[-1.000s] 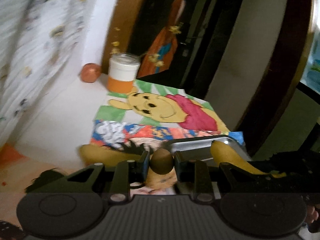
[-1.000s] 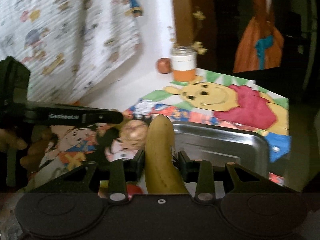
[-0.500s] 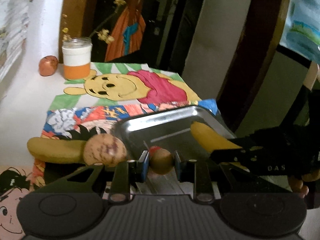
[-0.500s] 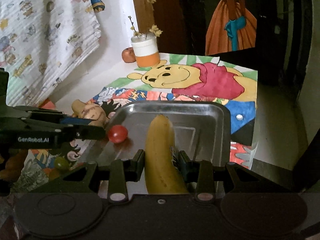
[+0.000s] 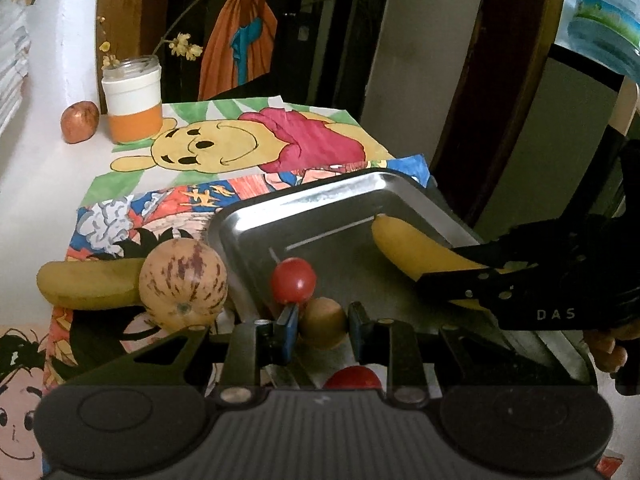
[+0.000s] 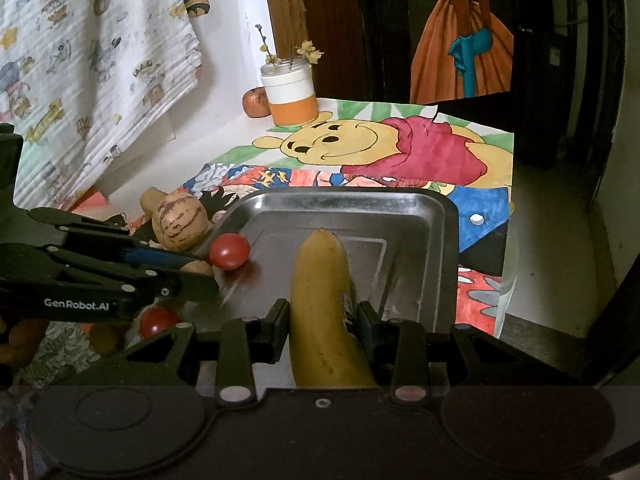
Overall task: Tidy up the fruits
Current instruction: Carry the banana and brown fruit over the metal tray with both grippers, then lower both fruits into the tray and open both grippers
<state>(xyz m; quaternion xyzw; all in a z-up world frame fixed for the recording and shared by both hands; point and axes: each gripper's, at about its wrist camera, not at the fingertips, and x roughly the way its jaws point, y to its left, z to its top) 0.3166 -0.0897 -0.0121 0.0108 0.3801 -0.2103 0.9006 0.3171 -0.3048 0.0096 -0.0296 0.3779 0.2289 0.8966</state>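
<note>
My left gripper (image 5: 322, 322) is shut on a small brown round fruit (image 5: 323, 322), held at the near left edge of a steel tray (image 5: 320, 208). My right gripper (image 6: 323, 320) is shut on a yellow banana (image 6: 322, 280), held over the tray (image 6: 400, 208). A red cherry tomato (image 5: 293, 280) sits at the tray's left edge, just beyond the left gripper. The right gripper (image 5: 500, 280) and its banana (image 5: 416, 250) also show in the left wrist view; the left gripper (image 6: 192, 270) shows in the right wrist view.
A striped round melon (image 5: 183, 283) and a second banana (image 5: 88, 283) lie left of the tray on cartoon drawings. Another red tomato (image 6: 158, 320) lies near the tray's front. A white-and-orange jar (image 5: 132, 106) with twigs and an apple (image 5: 79, 121) stand at the back by the wall.
Both grippers have moved forward over the tray with their fruits still held. The banana now hangs lower over the tray's middle. The cherry tomato now shows just beyond the left gripper.
</note>
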